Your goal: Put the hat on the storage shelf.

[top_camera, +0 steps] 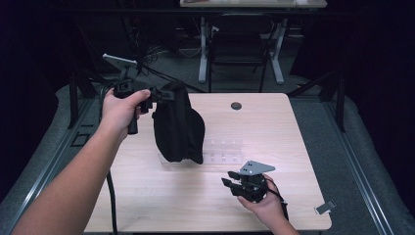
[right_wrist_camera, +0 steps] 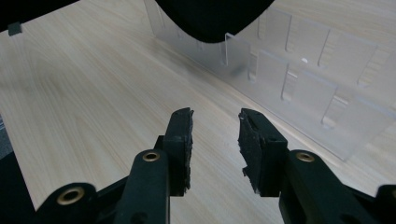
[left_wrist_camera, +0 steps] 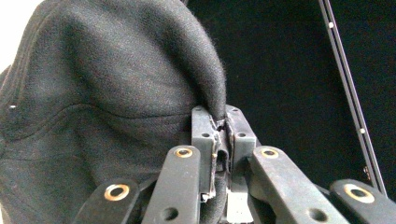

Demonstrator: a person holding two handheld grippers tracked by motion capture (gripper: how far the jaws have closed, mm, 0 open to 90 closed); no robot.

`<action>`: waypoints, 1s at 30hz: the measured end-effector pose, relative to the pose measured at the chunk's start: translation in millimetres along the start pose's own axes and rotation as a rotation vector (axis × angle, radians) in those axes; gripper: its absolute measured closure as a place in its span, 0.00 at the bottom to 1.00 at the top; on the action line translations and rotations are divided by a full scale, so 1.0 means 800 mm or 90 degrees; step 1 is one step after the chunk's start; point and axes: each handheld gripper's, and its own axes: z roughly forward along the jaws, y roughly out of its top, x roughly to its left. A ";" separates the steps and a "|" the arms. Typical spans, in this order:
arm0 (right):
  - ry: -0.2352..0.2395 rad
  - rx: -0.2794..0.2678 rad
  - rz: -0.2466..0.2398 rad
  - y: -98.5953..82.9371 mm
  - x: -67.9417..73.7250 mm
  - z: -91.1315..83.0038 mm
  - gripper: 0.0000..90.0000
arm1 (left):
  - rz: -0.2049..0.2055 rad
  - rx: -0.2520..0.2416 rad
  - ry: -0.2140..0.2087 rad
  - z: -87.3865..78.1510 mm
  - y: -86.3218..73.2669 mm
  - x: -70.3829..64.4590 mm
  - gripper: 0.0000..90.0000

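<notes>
Black fabric pouch hangs above table left of centre, top edge pinched by left hand-held gripper so it drapes over clear divider tray; right hand-held gripper waits near, jaws spread.

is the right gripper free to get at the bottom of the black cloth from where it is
Probably yes. The right gripper is open and holds nothing, and bare table lies between it and the black cloth, which hangs from the shut left gripper over a clear plastic organizer.
</notes>
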 end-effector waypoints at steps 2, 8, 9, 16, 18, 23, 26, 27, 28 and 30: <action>0.001 0.001 -0.008 0.006 0.001 0.001 0.72 | 0.000 0.000 -0.002 0.001 0.000 -0.001 0.94; -0.001 -0.002 -0.026 0.028 0.007 0.012 0.75 | 0.004 0.002 -0.001 0.004 0.000 -0.003 0.94; -0.003 -0.002 -0.026 0.031 0.008 0.014 0.75 | 0.004 0.003 -0.002 0.004 0.000 -0.003 0.94; -0.002 -0.004 -0.035 0.049 0.014 0.030 0.75 | 0.000 0.002 -0.004 0.009 0.002 -0.005 0.94; 0.000 -0.005 -0.038 0.054 0.016 0.034 0.75 | 0.002 0.003 -0.005 0.010 0.002 -0.006 0.94; 0.008 -0.010 -0.046 0.065 0.023 0.042 0.75 | -0.002 0.001 -0.011 0.015 0.002 -0.008 0.94; 0.012 -0.009 -0.048 0.069 0.027 0.046 0.75 | 0.000 0.002 -0.012 0.019 0.002 -0.010 0.94; 0.013 -0.007 -0.050 0.070 0.028 0.046 0.75 | 0.001 0.005 -0.011 0.019 0.002 -0.011 0.94; 0.011 -0.005 -0.054 0.072 0.028 0.047 0.75 | 0.002 0.006 -0.012 0.020 0.002 -0.012 0.94; 0.012 -0.007 -0.053 0.075 0.030 0.048 0.75 | 0.003 0.006 -0.012 0.022 0.002 -0.014 0.94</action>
